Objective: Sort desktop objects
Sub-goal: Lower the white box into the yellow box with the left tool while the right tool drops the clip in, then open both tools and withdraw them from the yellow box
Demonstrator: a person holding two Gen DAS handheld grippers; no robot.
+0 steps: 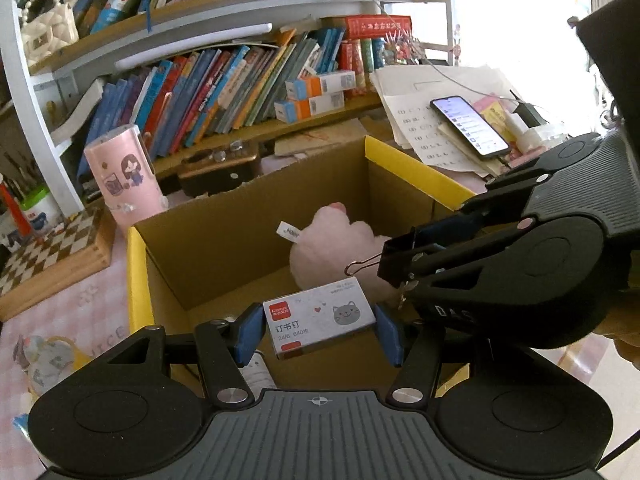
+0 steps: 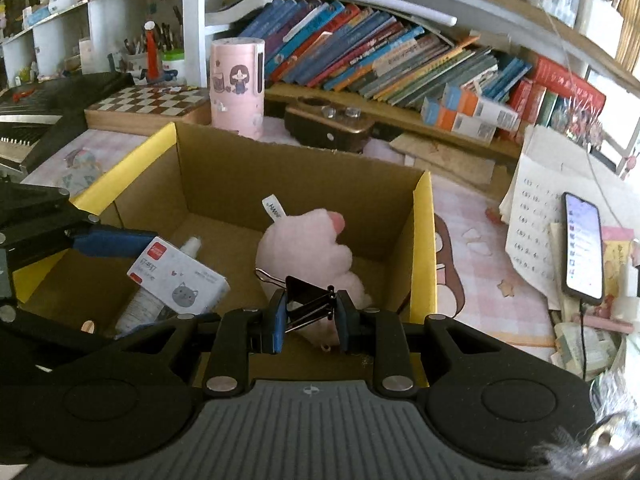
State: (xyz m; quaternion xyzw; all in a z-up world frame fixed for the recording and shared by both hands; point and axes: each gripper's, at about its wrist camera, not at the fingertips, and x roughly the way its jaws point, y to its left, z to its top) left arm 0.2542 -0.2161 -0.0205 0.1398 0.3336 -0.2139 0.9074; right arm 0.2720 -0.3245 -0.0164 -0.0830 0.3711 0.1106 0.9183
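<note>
My left gripper is shut on a white staple box with a grey cat print, held over the open cardboard box. My right gripper is shut on a black binder clip, also over the cardboard box. In the left wrist view the right gripper comes in from the right with the clip. In the right wrist view the staple box shows at the left. Inside the box lie a pink plush toy and a white tube.
A pink printed cylinder, a chessboard and a brown wooden case stand behind the box. Bookshelves rise at the back. A lit phone lies on papers at the right. A keyboard is at the left.
</note>
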